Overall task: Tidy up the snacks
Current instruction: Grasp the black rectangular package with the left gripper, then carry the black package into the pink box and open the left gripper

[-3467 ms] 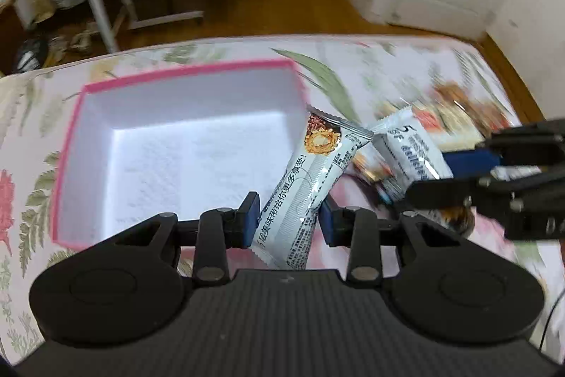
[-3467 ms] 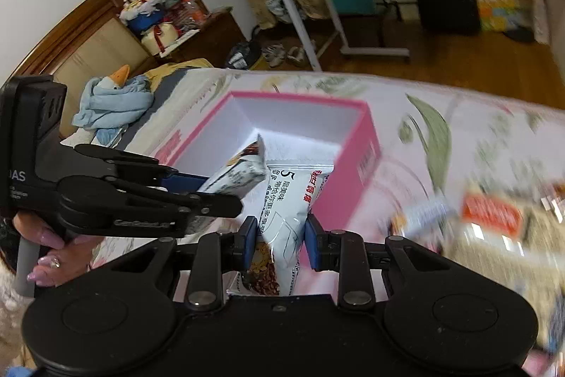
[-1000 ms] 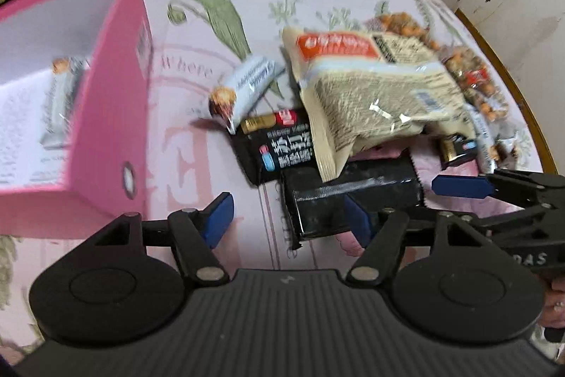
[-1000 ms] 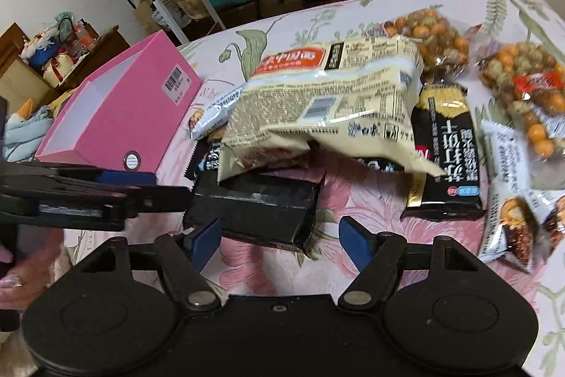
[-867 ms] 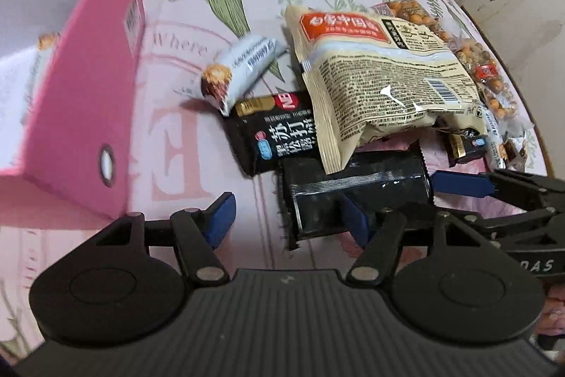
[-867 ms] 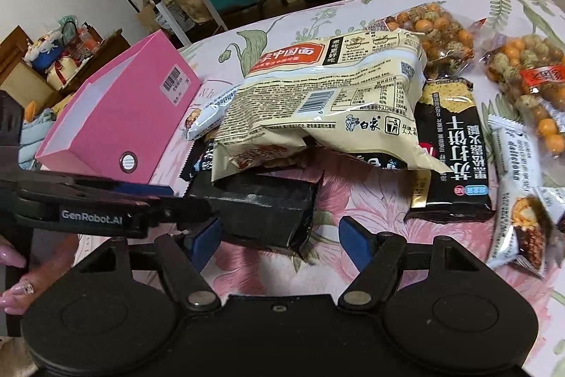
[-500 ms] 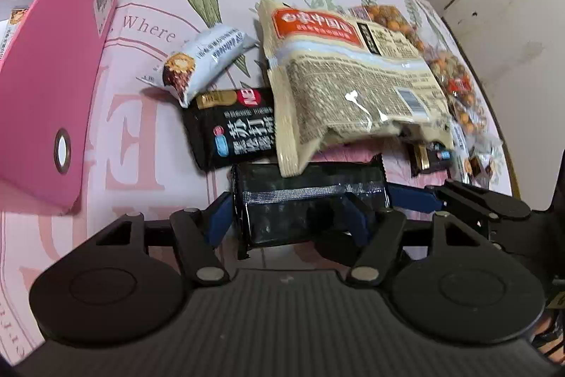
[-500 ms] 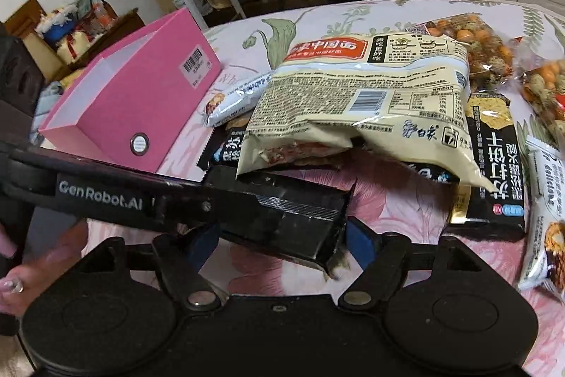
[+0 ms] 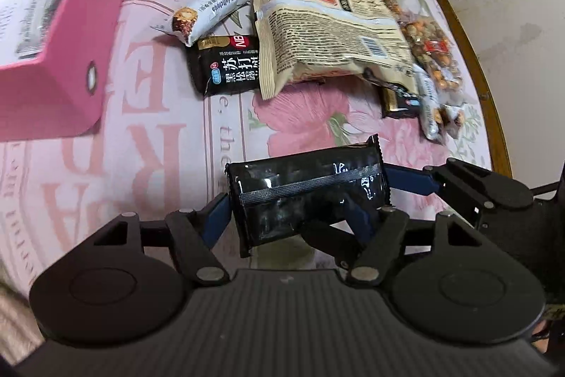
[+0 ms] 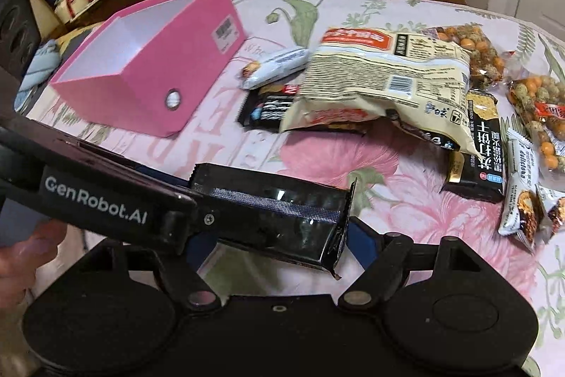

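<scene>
A shiny black cracker pack (image 9: 307, 196) is held above the tablecloth, clear of the snack pile. My left gripper (image 9: 293, 218) is shut on it, blue pads at its two ends. My right gripper (image 10: 275, 242) is shut on the same pack (image 10: 275, 207) from the other side; its fingers (image 9: 409, 181) show at the pack's right end in the left wrist view. The pink box (image 9: 70, 59) stands at the left with a white snack bar (image 9: 39, 13) inside; it also shows in the right wrist view (image 10: 159, 59).
On the floral cloth lie a white snack bar (image 9: 204, 13), a black cracker pack (image 9: 229, 69), a big beige bag (image 9: 328, 23), bags of coated nuts (image 9: 430, 55), another black pack (image 10: 483, 143) and small white bars (image 10: 522, 193). The table edge (image 9: 473, 66) runs at the right.
Both grippers closed on the black pack and lifted it back out from under the beige bag, toward me. The pink box has shifted further left in view.
</scene>
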Action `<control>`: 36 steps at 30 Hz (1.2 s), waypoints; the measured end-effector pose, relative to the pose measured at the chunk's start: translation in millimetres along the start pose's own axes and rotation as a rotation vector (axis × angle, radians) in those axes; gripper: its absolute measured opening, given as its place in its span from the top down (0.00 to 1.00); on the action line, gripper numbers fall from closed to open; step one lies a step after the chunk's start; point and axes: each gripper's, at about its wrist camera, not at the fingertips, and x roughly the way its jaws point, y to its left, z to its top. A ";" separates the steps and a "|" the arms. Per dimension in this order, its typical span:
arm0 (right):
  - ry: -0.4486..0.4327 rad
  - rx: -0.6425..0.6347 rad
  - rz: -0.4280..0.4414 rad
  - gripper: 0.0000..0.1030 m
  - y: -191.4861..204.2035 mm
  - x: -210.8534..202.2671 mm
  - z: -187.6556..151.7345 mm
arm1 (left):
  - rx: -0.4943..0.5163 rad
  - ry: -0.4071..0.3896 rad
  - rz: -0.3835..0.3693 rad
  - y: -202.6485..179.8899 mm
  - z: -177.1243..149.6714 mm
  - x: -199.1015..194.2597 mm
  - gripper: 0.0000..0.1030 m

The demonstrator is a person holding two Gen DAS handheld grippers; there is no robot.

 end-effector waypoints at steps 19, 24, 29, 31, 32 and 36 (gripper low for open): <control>-0.076 -0.165 0.132 0.19 90.0 -73.9 32.4 | -0.029 -0.105 0.009 34.0 -20.8 -126.4 0.33; -0.049 -0.199 0.193 0.19 114.2 -65.1 58.0 | -0.056 -0.144 0.035 64.8 -9.5 -151.8 0.33; -0.059 -0.226 0.216 0.22 138.4 -42.8 94.1 | -0.105 -0.151 0.052 101.1 8.5 -164.2 0.33; -0.056 -0.223 0.236 0.26 144.8 -31.7 110.0 | -0.112 -0.180 0.090 115.8 19.5 -172.0 0.33; -0.056 -0.216 0.253 0.30 146.8 -26.1 117.7 | -0.112 -0.193 0.111 120.5 23.9 -174.1 0.33; -0.043 -0.194 0.287 0.39 153.3 2.3 146.1 | -0.110 -0.209 0.167 145.8 50.3 -172.9 0.33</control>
